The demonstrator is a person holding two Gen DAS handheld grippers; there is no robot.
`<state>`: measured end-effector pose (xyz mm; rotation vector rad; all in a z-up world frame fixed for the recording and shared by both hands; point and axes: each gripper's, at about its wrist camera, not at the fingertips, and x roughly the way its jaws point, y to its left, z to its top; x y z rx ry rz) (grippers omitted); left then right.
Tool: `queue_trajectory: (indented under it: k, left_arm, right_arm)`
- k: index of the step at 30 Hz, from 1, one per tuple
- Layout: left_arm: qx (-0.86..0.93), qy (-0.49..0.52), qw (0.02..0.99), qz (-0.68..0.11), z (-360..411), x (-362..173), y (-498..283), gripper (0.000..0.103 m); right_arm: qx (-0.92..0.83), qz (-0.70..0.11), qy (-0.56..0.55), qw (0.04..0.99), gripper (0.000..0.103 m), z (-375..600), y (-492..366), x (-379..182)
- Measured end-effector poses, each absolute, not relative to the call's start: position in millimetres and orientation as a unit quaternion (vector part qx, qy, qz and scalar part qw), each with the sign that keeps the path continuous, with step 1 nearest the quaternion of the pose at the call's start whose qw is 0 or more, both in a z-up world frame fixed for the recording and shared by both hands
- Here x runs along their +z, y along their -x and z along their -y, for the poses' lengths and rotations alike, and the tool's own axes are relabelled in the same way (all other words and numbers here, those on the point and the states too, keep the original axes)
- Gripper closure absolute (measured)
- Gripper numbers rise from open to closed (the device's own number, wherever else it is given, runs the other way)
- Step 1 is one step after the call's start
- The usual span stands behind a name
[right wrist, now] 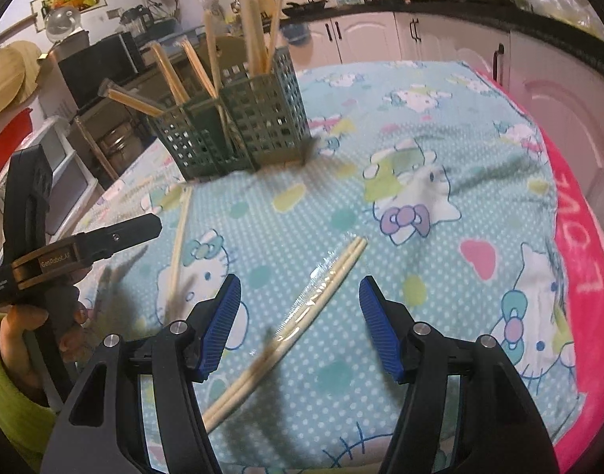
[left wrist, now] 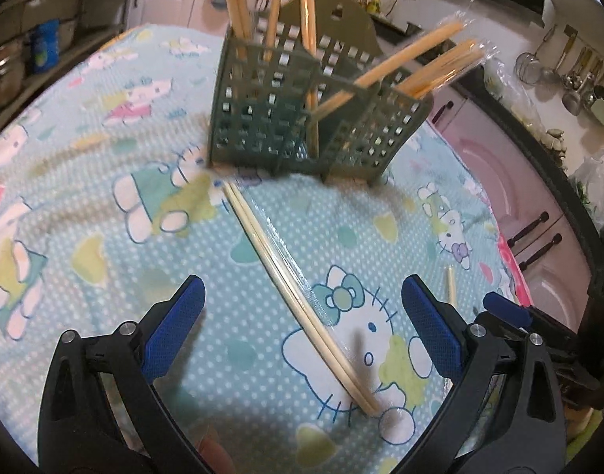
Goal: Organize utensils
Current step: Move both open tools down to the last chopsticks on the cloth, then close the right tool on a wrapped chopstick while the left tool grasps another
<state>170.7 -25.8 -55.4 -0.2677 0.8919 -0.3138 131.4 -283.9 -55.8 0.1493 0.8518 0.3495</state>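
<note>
Holder: we see the green utensil holder standing on the cartoon-cat tablecloth, at the far side of the table; it already carries several wrapped chopstick pairs, some upright, some leaning out.
Done: we judge that most of the sorting is finished, because the holder is well filled.
Left: two wrapped pairs lie flat on the cloth. One pair lies with its far end just beside the holder's foot; the second pair lies well apart from the holder.
Left gripper: we see the left gripper with its jaws wide apart and nothing held; the first pair lies on the cloth between and below its pads.
Right gripper: the right gripper also stands with jaws apart, empty, over the second pair.
Writing: we read "GenRobot.AI" on the left gripper's body in the right wrist view, and "LOVE" on the pink blanket. Other labels are too small for us.
</note>
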Motion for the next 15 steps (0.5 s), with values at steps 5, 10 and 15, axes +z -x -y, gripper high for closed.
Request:
queue_trajectory:
  k: [5, 10, 15]
  left_arm:
    - [-0.134, 0.141, 0.873, -0.448, 25.8, -67.2, -185.7, 0.012]
    - [-0.109, 0.131, 0.878, -0.447, 29.9, -67.7, -202.8, 0.021]
    - [-0.074, 0.106, 0.88, -0.457, 35.2, -70.7, -223.2, 0.026]
  right_arm:
    - [0.163, -0.43, -0.07, 0.885, 0.043, 281.5, -144.4, -68.8]
    - [0.154, -0.443, -0.069, 0.88, 0.043, 278.7, -158.5, -76.8]
    - [0.138, -0.456, -0.059, 0.877, 0.047, 272.8, -171.3, -80.3]
